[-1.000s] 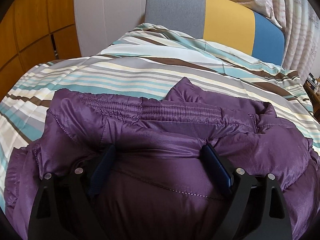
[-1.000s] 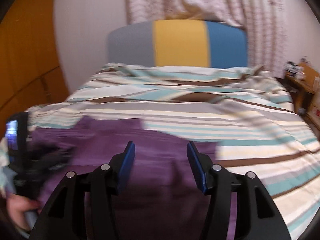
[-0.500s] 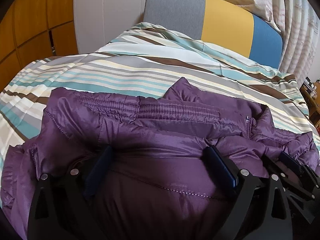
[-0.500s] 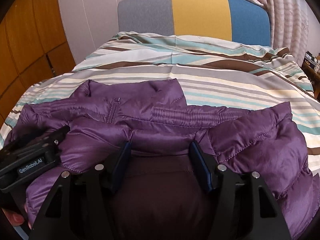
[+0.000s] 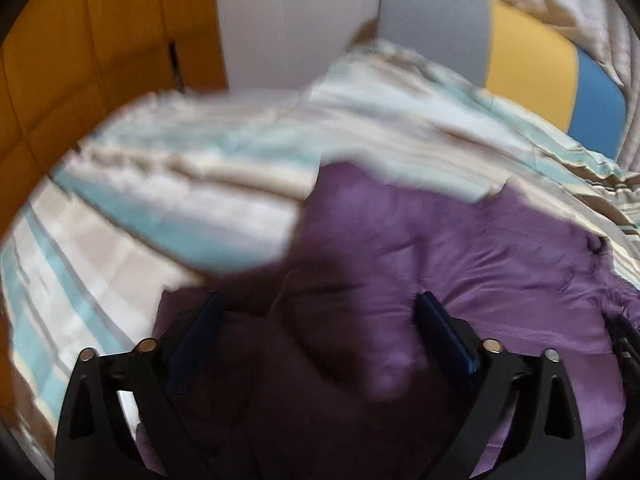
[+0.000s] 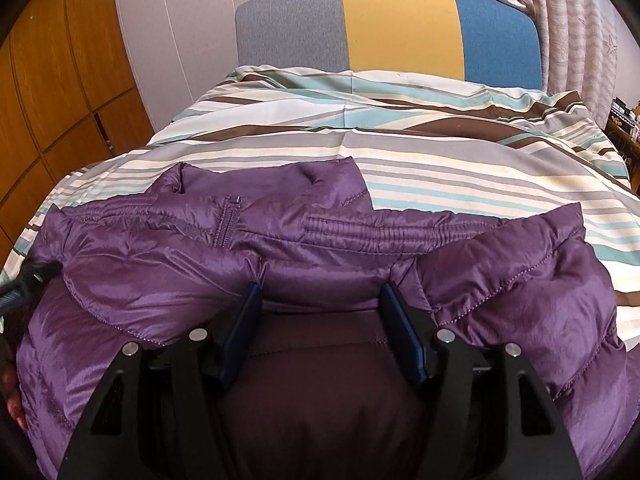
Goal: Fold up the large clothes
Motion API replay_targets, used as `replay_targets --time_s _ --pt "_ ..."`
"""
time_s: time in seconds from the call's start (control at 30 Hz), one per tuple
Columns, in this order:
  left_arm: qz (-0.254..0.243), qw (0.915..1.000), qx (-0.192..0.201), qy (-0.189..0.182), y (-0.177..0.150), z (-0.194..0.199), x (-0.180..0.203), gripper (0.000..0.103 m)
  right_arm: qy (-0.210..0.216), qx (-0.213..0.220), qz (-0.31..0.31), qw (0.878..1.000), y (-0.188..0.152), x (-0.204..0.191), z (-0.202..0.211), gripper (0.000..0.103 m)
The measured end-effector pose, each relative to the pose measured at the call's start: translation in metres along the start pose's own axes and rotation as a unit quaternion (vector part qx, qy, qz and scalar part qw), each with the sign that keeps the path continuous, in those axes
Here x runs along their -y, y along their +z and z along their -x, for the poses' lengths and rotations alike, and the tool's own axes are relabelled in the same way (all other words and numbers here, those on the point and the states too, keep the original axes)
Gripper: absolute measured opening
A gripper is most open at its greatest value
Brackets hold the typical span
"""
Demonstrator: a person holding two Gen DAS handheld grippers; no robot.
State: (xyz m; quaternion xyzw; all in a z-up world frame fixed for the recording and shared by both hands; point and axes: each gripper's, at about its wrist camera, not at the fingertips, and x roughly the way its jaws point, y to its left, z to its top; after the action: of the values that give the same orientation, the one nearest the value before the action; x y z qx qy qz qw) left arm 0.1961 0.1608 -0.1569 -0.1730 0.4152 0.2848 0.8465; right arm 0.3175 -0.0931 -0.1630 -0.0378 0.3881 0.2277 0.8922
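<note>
Jaws spread, both grippers over purple jacket point(image 6: 320, 248), lying crosswise, collar toward headboard point(image 6: 392, 28).

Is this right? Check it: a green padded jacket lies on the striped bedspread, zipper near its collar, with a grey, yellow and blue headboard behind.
Wrong in one respect: the padded jacket is purple, not green, as the right wrist view shows clearly. The rest holds: it lies on the striped bedspread, its zipper sits near the collar, and the grey, yellow and blue headboard stands behind.
</note>
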Motion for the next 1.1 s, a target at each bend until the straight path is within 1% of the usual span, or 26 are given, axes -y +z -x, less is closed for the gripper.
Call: replay_targets --time_s 0.03,0.17,0.27,0.37,0.43,0.5,0.6,0.67,0.7,0.73,0.77,0.8,0.83,0.87,0.93,1.0,1.03,1.07,1.1 --pt "0.019 0.9995 -0.006 -0.024 -0.003 -0.008 -0.007 0.1 -0.001 0.001 0.001 1.0 0.0 0.0 0.0 0.063" --pt "0.0 0.9999 0.002 -0.012 -0.004 -0.016 0.0 0.1 -0.002 0.001 0.001 1.0 0.0 0.0 0.0 0.063" --pt "0.004 0.9998 -0.003 -0.021 -0.001 -0.02 -0.002 0.1 -0.003 -0.001 0.001 1.0 0.0 -0.001 -0.001 0.063" --pt "0.009 0.9995 -0.004 -0.028 0.0 -0.017 -0.007 0.1 -0.004 -0.002 0.002 1.0 0.0 -0.002 -0.001 0.063" --pt "0.014 0.9993 -0.004 -0.035 -0.005 -0.006 -0.009 0.1 -0.003 -0.001 0.002 1.0 0.0 -0.002 -0.001 0.064" --pt "0.016 0.9985 0.009 -0.051 -0.013 0.011 -0.017 0.1 0.0 -0.001 0.001 1.0 0.0 -0.002 -0.001 0.065" --pt "0.019 0.9975 0.039 -0.055 -0.029 0.034 -0.029 0.1 0.001 -0.001 0.001 1.0 0.0 -0.002 -0.001 0.066" --pt "0.017 0.9967 0.051 -0.06 -0.038 0.043 -0.036 0.1 0.0 0.0 0.002 1.0 0.0 -0.002 -0.001 0.068" --pt "0.013 0.9972 0.053 -0.05 -0.043 0.046 -0.04 0.1 0.0 0.0 0.002 1.0 0.0 -0.002 0.0 0.068" --pt "0.013 0.9976 0.053 -0.042 -0.047 0.048 -0.044 0.1 0.0 0.0 0.002 1.0 0.0 -0.002 0.0 0.07" --pt "0.016 0.9976 0.053 -0.043 -0.05 0.048 -0.048 0.1 0.0 0.0 0.002 1.0 0.0 -0.002 0.001 0.071" --pt "0.025 0.997 0.05 -0.054 -0.055 0.048 -0.054 0.1 -0.004 0.003 0.003 1.0 -0.001 -0.004 0.003 0.073" --pt "0.032 0.9966 0.045 -0.062 -0.059 0.046 -0.057 0.1 -0.011 0.013 0.005 1.0 -0.002 -0.005 0.007 0.082" --pt "0.037 0.9963 0.039 -0.066 -0.062 0.044 -0.06 0.1 -0.012 0.022 0.006 1.0 -0.003 -0.005 0.012 0.086" --pt "0.045 0.9955 0.024 -0.08 -0.066 0.039 -0.063 0.1 -0.01 0.036 0.005 0.999 -0.004 -0.002 0.024 0.087" --pt "0.051 0.9945 0.025 -0.088 -0.069 0.039 -0.066 0.1 -0.002 0.044 -0.006 0.999 -0.008 0.004 0.035 0.087" --pt "0.05 0.9945 0.026 -0.088 -0.07 0.039 -0.066 0.1 0.001 0.048 -0.017 0.999 -0.01 0.01 0.041 0.088" --pt "0.049 0.9946 0.026 -0.087 -0.07 0.038 -0.065 0.1 -0.005 0.053 -0.039 0.998 -0.014 0.02 0.049 0.091" --pt "0.048 0.9947 0.026 -0.087 -0.07 0.038 -0.064 0.1 -0.007 0.053 -0.063 0.997 -0.019 0.031 0.053 0.091"
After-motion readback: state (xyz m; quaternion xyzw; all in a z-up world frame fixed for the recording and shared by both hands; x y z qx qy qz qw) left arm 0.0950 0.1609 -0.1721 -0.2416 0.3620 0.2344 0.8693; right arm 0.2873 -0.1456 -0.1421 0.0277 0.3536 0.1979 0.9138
